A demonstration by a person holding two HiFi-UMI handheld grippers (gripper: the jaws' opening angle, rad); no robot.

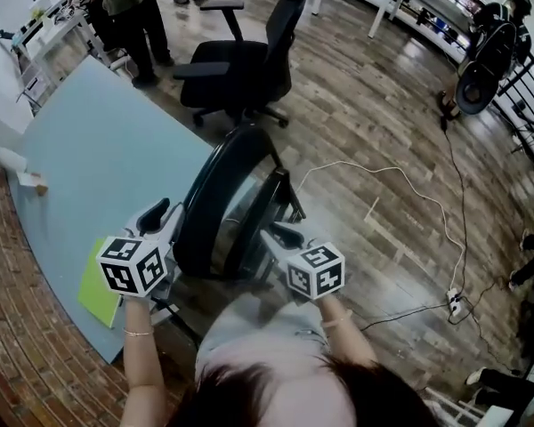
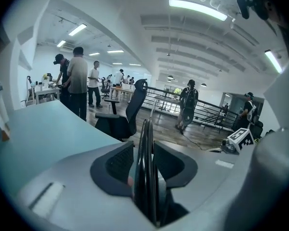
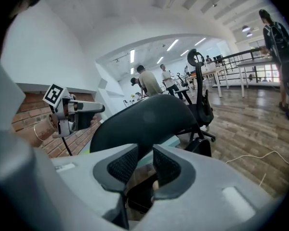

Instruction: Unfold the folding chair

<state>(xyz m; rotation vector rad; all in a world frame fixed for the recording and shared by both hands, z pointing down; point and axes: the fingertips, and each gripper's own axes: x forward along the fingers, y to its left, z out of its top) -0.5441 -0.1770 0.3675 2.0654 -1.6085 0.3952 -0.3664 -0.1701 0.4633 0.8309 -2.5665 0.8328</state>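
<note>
The person wears a pale top that leaves the forearms bare. There is a thin bracelet on the left wrist and a light band on the right. The left claw and right claw are smooth pale-grey shells. Each carries a white cube printed with black square markers. Their pads are dark and finely textured, set in black surrounds.

No legible txt or nos. anywhere
</note>
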